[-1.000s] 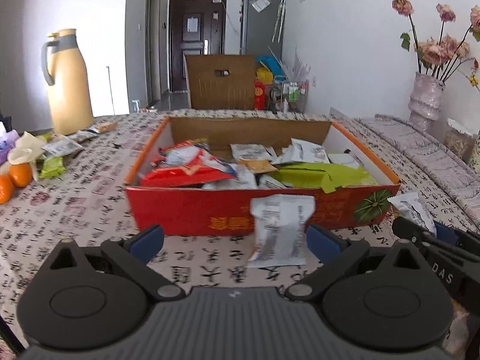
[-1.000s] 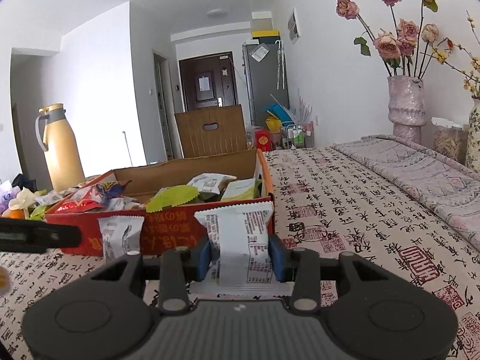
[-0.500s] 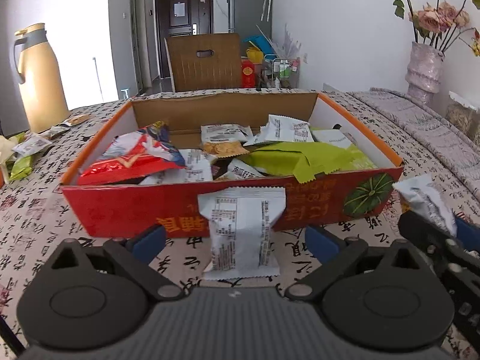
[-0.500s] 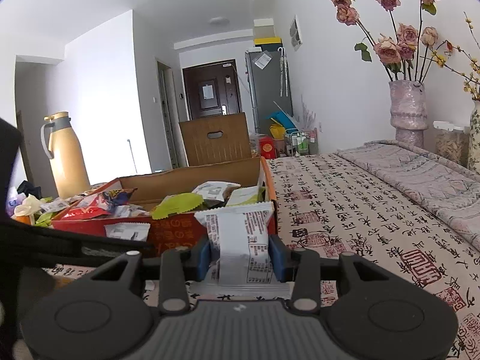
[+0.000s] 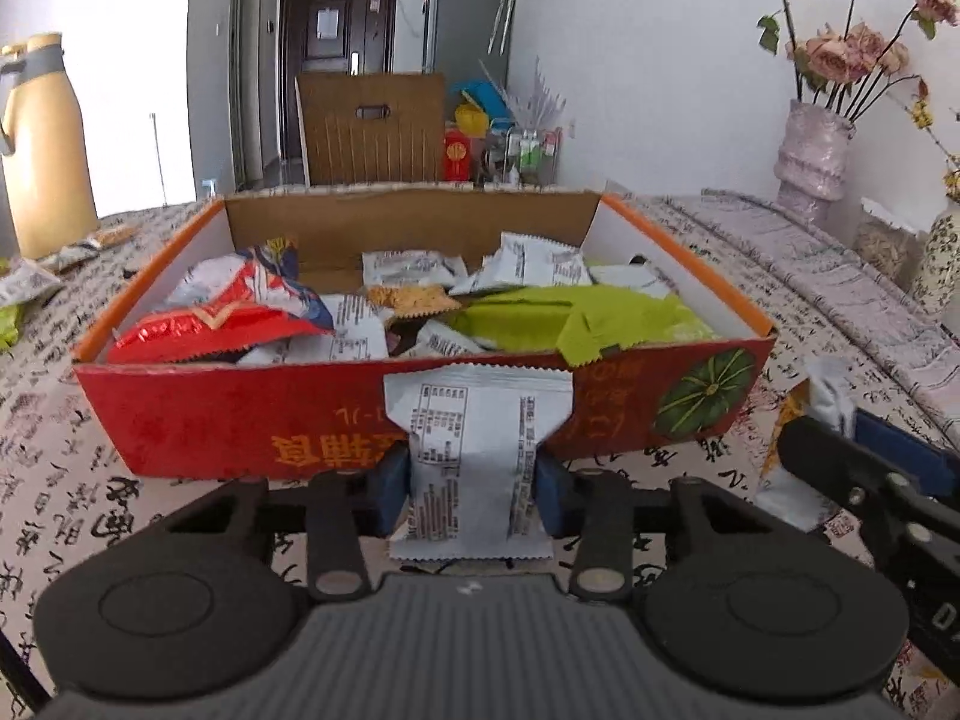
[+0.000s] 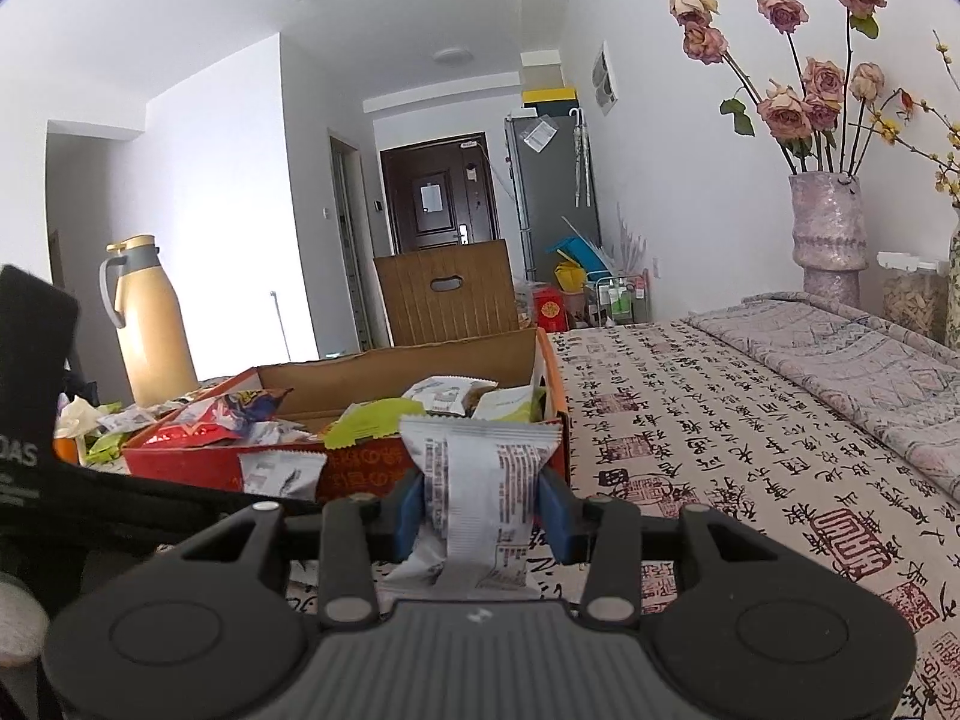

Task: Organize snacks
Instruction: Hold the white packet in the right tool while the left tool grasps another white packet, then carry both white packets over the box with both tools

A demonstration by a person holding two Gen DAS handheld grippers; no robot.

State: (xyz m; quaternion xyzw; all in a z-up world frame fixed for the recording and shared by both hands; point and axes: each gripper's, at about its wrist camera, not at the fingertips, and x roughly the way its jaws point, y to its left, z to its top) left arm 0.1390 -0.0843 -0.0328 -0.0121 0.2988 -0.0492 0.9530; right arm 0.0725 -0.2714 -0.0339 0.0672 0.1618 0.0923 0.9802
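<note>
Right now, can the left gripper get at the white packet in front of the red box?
Likely yes: the left gripper is closing, its pads pinching the white packet, which stands before the red box unobstructed.

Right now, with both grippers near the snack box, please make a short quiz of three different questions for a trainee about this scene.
1. True or false: the right gripper holds a white snack packet.
2. What lies on the near right side inside the red box?
A. a green packet
B. an orange
C. a spoon
3. Fill in: the pads of the left gripper press a white packet that stands just in front of the box's ____ wall.

Key: 1 true; 2 A, the green packet; 3 near (front). The left jaws are closing on their packet.
</note>
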